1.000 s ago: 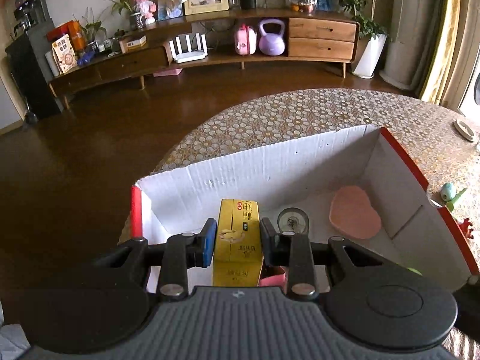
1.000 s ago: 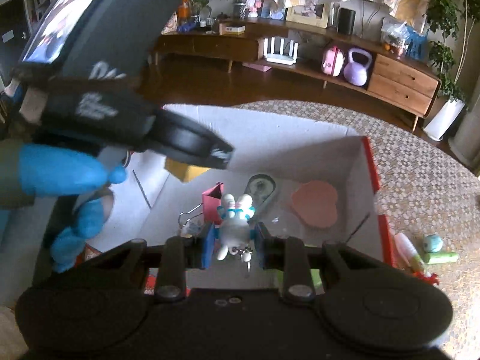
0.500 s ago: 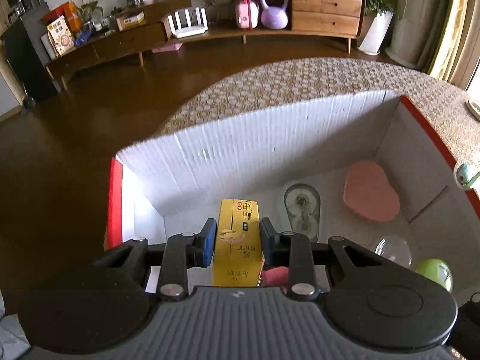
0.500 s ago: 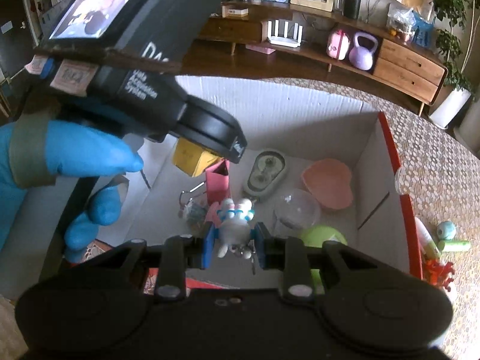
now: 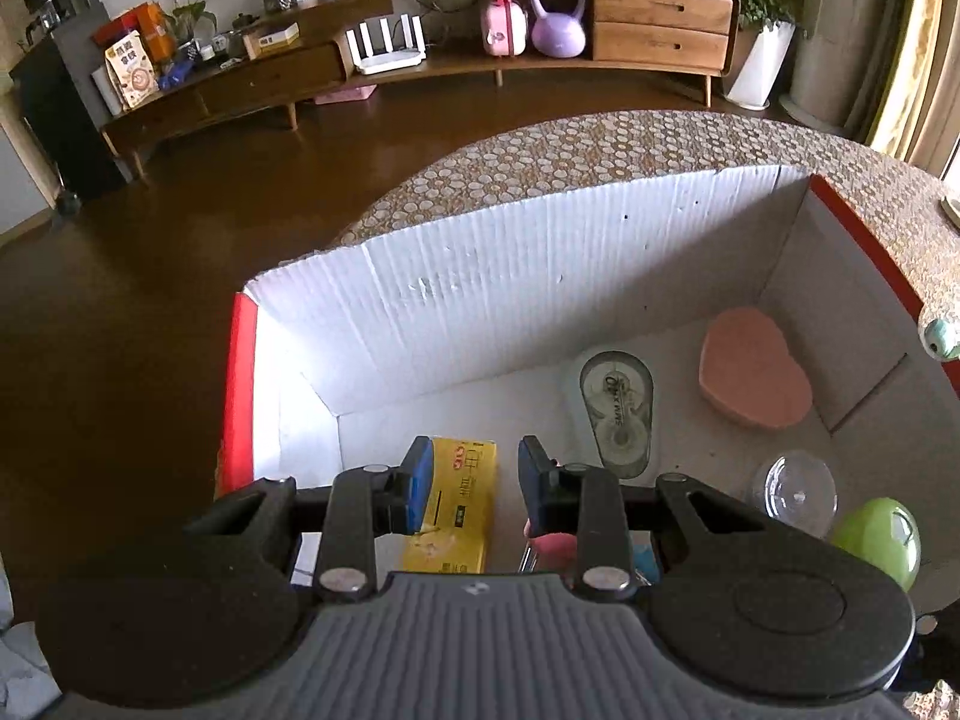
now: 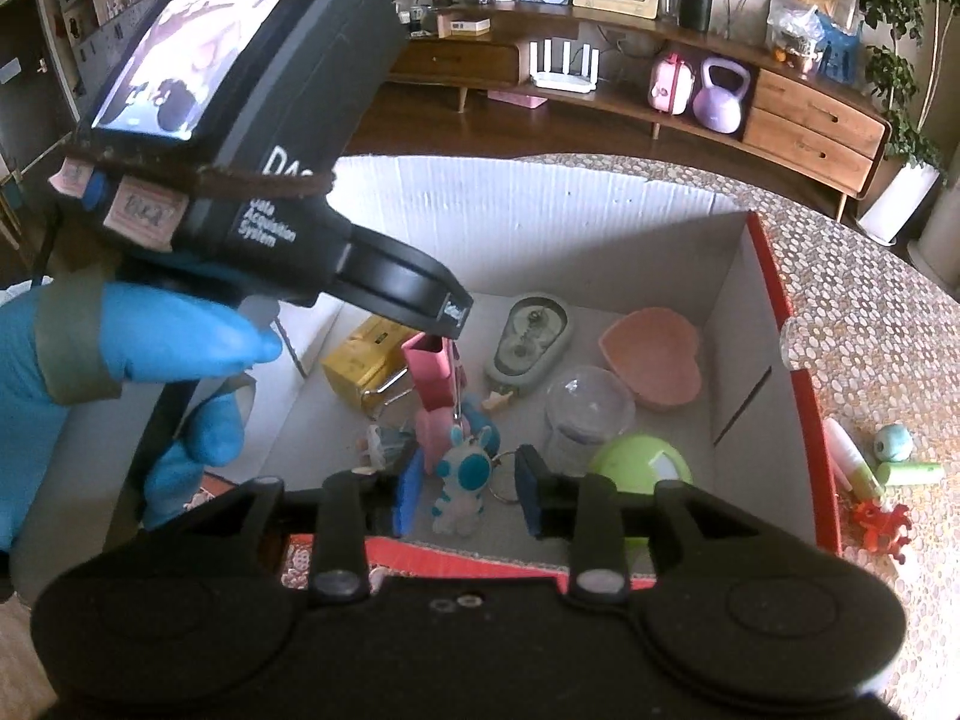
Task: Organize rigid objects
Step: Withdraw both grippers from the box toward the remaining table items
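Let go since a second ago: small white-and-blue animal keyring toy (image 6: 459, 483), now lying on the floor of the white corrugated cardboard box (image 6: 540, 210), between the just-opened jaws of the right gripper (image 6: 468, 480), clear of both pads. Likewise released from the left gripper (image 5: 471, 468), narrowly parted and empty: yellow rectangular carton (image 5: 459, 498), flat on that floor. Farther in, grey oval correction-tape dispenser (image 5: 615, 414) and pink heart-shaped dish (image 5: 753, 375).

Left gripper (image 5: 471, 483): black body, ribbed grey top plate, blue pads on black fingers (image 5: 417, 483), silver screws at the pivots. Right gripper (image 6: 467, 495): same build. Rear screen and white lettering are seen on the left unit. A blue glove with an olive band is worn on the left hand (image 6: 129, 360).
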